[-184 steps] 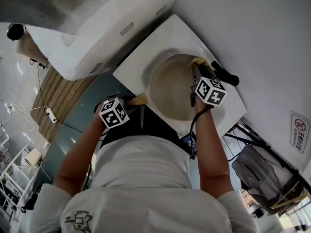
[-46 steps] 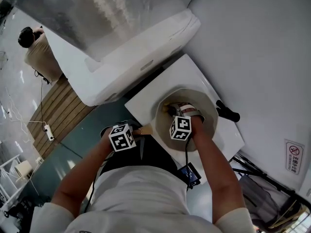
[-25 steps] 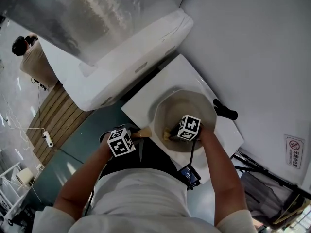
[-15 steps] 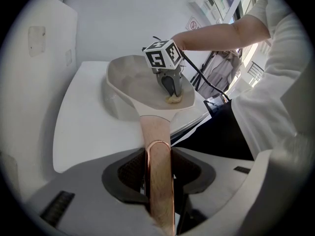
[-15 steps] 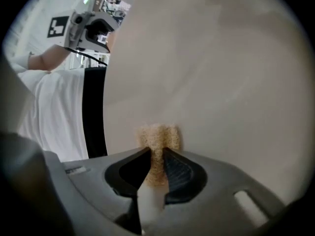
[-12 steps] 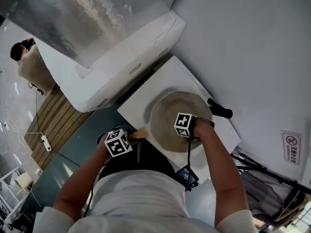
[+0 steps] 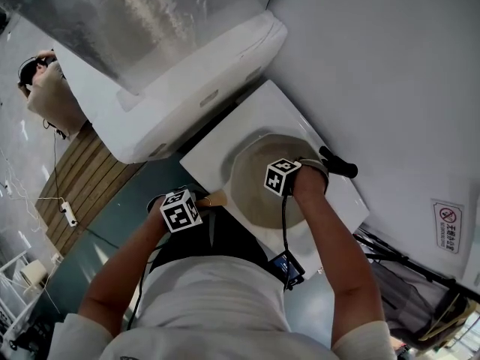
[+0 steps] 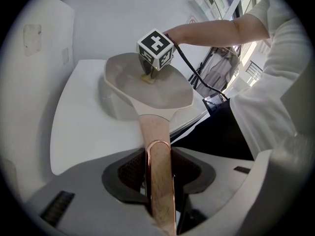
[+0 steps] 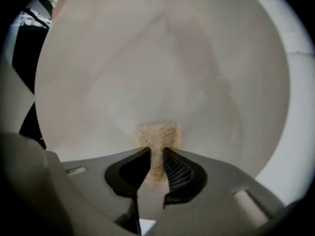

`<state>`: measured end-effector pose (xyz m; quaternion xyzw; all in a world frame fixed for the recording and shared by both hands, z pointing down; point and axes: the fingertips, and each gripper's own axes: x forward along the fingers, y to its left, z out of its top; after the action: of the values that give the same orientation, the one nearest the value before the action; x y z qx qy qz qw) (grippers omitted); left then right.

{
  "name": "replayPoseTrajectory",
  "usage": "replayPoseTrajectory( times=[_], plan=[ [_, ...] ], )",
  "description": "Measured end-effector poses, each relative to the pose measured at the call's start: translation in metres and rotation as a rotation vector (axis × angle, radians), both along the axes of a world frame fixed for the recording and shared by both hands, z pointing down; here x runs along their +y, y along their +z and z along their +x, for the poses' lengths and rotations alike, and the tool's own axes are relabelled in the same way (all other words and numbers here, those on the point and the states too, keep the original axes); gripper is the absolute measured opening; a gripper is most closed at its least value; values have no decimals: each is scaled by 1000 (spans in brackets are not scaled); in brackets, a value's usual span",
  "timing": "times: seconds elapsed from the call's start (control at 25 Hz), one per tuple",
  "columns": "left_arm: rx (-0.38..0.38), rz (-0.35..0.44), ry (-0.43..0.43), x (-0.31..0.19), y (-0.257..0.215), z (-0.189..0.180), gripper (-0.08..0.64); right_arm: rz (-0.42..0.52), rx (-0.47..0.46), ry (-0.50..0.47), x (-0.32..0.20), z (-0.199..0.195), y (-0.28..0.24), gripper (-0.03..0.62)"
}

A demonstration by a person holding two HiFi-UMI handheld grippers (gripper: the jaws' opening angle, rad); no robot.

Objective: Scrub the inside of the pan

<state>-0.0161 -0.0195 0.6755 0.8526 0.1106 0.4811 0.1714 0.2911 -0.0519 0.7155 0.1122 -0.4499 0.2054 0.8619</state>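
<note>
Your left fingers stay clenched on the handle, the pan just ahead of them on the worktop, while your right fingers, grasping the sponge, have just swept across its floor, so scrubbing is evidently under way.

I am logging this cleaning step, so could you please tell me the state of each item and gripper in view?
pan: upright on the white counter, no foam or food showing inside.
pan handle: clamped between the left jaws.
left gripper: shut on the pan handle.
scrub pad: pinched between the right jaws, its end against the pan's inside.
right gripper: shut on the scrub pad, inside the pan.
</note>
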Motion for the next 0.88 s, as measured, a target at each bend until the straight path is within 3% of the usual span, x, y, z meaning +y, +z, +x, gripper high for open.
replayPoseTrajectory(
  times=[0.2,0.32,0.44,0.64,0.88],
  plan=[
    [-2,16,-4,1,0,0,153,262,-110,-101,-42,-25,4,81],
    [-3,23,-3,0,0,0,153,373,-184,-149,-60,-43,4,80],
    [-4,23,-3,0,1,0,153,442,-306,-129,-71,-66,8,78],
    [-2,24,-18,-1,1,-1,153,466,-517,-22,-68,-114,13,77],
    [2,29,-32,-1,1,-2,153,375,-681,-5,-33,-161,12,80]
  ],
)
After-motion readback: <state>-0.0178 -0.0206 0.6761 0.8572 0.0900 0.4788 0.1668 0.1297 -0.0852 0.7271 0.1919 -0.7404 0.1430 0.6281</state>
